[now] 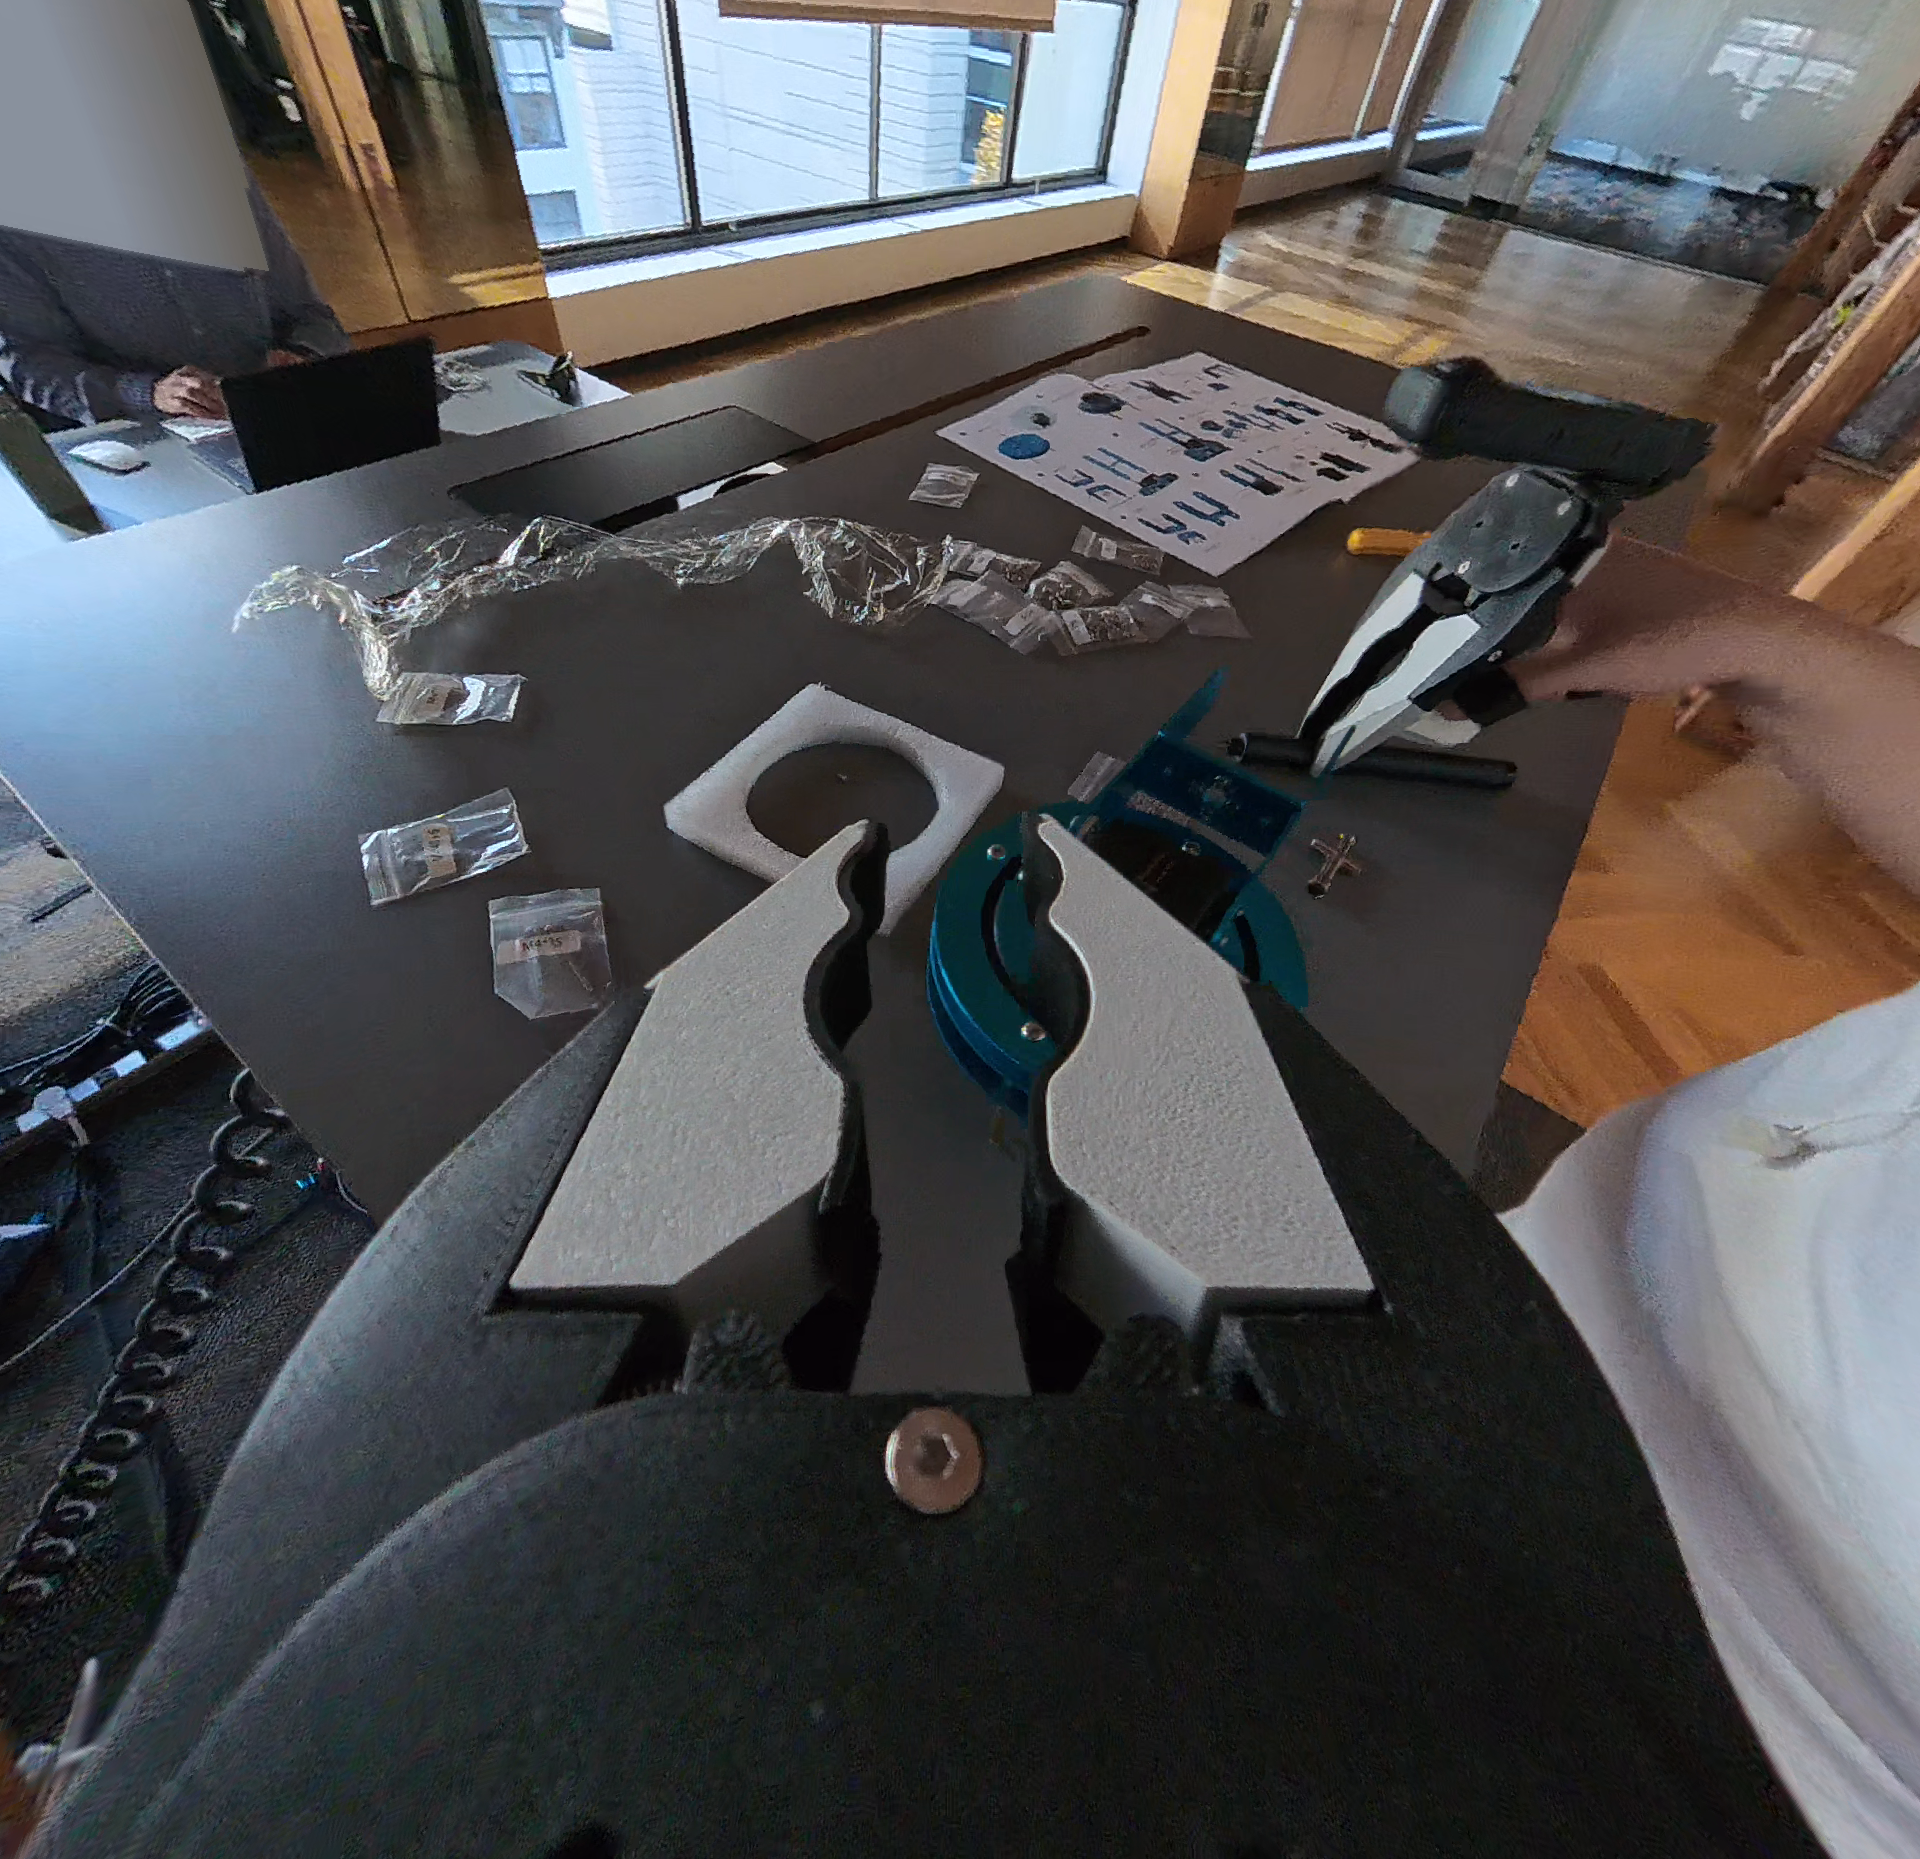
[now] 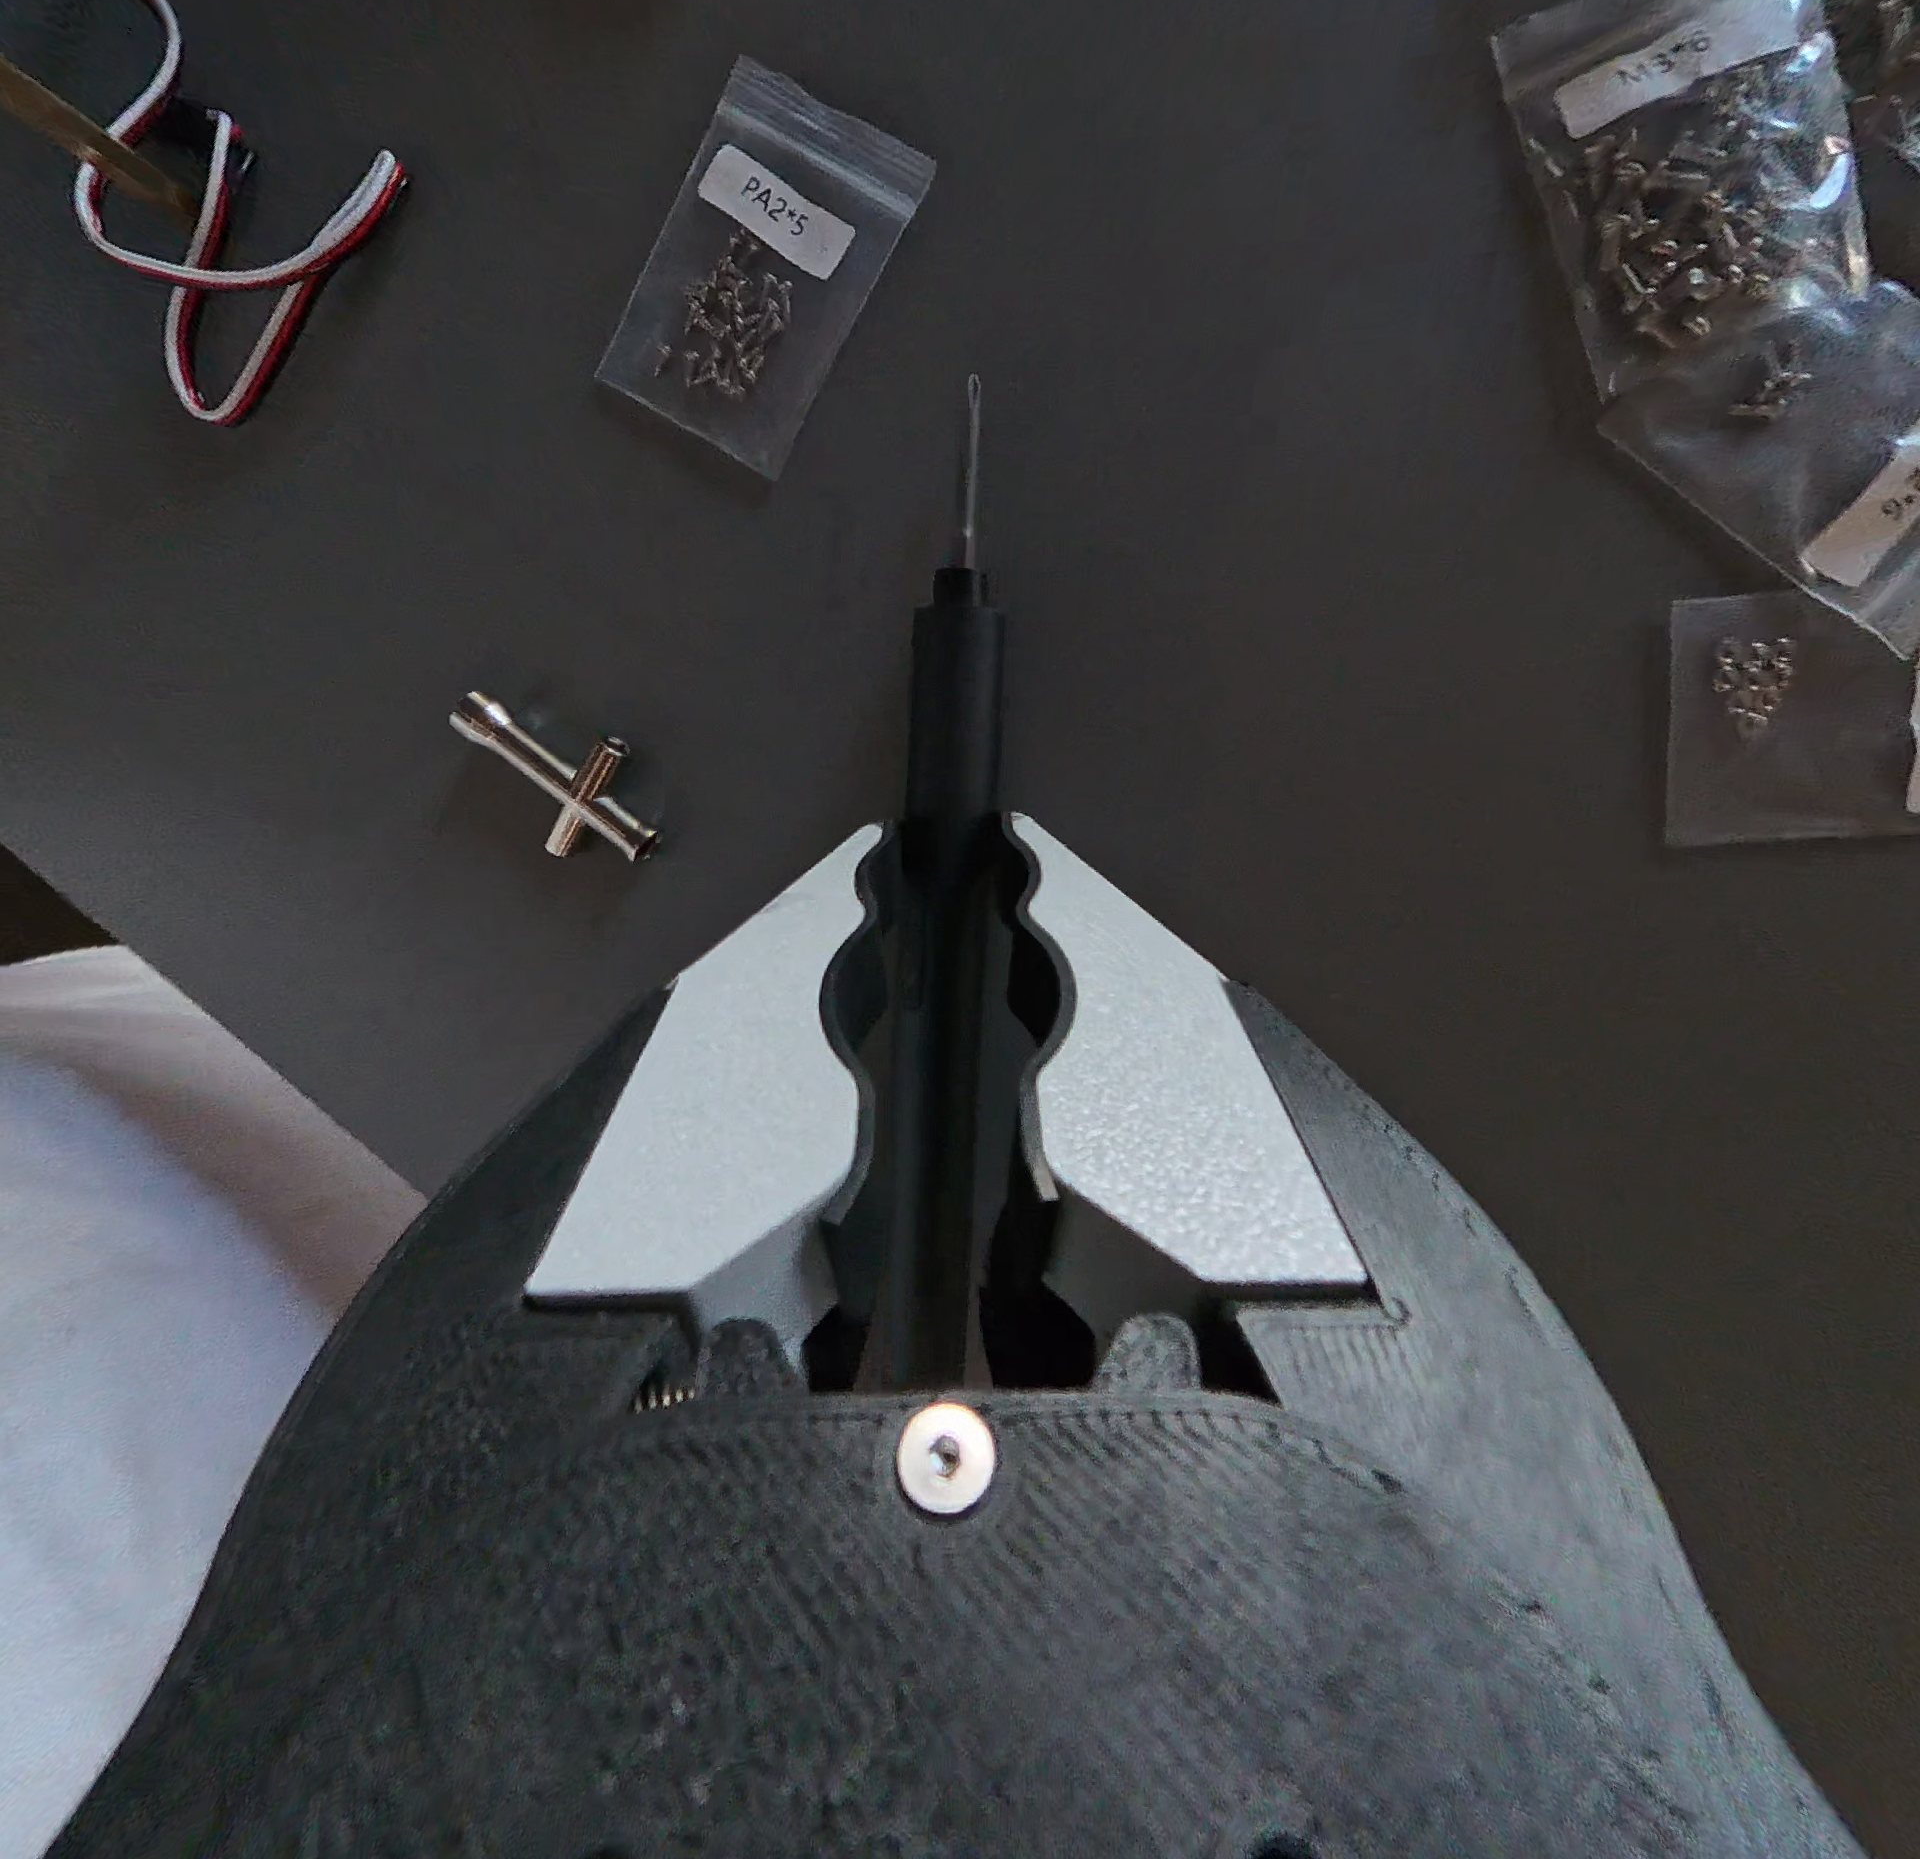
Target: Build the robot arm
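My left gripper [image 1: 954,833] is open and empty, held above the dark table [image 1: 312,770]. Its right finger [image 1: 1143,1030] overlaps a blue metal assembly [image 1: 1184,822]; its left finger [image 1: 748,1030] reaches a white foam square with a round hole [image 1: 717,801]. My right gripper [image 2: 948,827] is shut on a black screwdriver [image 2: 956,687], whose thin bit [image 2: 971,448] points ahead over the table. In the left wrist view the right gripper [image 1: 1330,760] is tipped down onto the screwdriver [image 1: 1455,770] lying on the table, right of the blue assembly.
A cross-shaped metal wrench [image 2: 561,781] lies left of the screwdriver, also [image 1: 1335,864]. A labelled screw bag [image 2: 769,261], more screw bags [image 2: 1714,199] and a red-white wire [image 2: 208,282] lie around. Crumpled plastic wrap [image 1: 623,562], a printed sheet [image 1: 1184,448] and a laptop [image 1: 332,407] lie farther back. To the cross-shaped metal wrench [image 2: 561,781]: right tips about 7 cm, left tips about 30 cm. My left wrist view [image 1: 1333,861] looks at it from another angle.
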{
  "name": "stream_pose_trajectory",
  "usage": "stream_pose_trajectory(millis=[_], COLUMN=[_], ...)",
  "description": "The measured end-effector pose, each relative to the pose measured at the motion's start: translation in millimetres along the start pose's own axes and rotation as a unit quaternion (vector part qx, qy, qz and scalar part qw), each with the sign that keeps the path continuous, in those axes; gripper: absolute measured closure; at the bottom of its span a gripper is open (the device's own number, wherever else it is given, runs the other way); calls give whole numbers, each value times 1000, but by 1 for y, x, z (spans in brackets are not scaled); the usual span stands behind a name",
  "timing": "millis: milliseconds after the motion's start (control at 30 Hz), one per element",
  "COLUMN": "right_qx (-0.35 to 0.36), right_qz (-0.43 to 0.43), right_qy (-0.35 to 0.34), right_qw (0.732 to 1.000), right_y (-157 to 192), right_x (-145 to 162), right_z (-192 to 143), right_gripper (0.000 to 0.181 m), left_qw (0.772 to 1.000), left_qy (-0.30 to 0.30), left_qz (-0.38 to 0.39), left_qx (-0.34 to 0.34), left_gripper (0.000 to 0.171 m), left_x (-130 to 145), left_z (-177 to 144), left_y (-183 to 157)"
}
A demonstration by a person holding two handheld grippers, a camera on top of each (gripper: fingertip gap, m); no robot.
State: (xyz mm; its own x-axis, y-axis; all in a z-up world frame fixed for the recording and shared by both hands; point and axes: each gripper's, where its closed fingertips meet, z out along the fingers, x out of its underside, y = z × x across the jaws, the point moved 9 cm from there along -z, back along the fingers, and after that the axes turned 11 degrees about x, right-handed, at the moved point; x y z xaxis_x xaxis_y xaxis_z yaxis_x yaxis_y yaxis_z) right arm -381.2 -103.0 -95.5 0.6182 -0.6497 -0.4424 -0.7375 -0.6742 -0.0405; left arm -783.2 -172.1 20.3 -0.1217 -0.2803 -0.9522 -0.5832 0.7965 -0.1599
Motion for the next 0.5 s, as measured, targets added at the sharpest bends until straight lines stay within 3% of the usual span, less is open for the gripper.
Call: stream_pose_trajectory(millis=[67, 133, 267, 500], right_qx=[-54, -153, -351, -502], right_qz=[10, 69, 183, 258], right_qy=[-5, -24, -98, -212], right_qw=[998, 986, 913, 798], right_y=[-7, -15, -30, -19], right_x=[0, 2, -1, -24], right_z=[1, 4, 4, -3], right_gripper=[164, 164, 165, 166], left_qw=[1000, 1000, 999, 988], left_qy=[-11, -14, -15, -23], left_qz=[-17, -27, -39, -41], left_qx=[-5, 2, 25, 145], left_gripper=[147, 146, 143, 143], left_x=[4, 10, 24, 21], left_z=[2, 6, 13, 14], left_y=[-15, -26, -29, 23])
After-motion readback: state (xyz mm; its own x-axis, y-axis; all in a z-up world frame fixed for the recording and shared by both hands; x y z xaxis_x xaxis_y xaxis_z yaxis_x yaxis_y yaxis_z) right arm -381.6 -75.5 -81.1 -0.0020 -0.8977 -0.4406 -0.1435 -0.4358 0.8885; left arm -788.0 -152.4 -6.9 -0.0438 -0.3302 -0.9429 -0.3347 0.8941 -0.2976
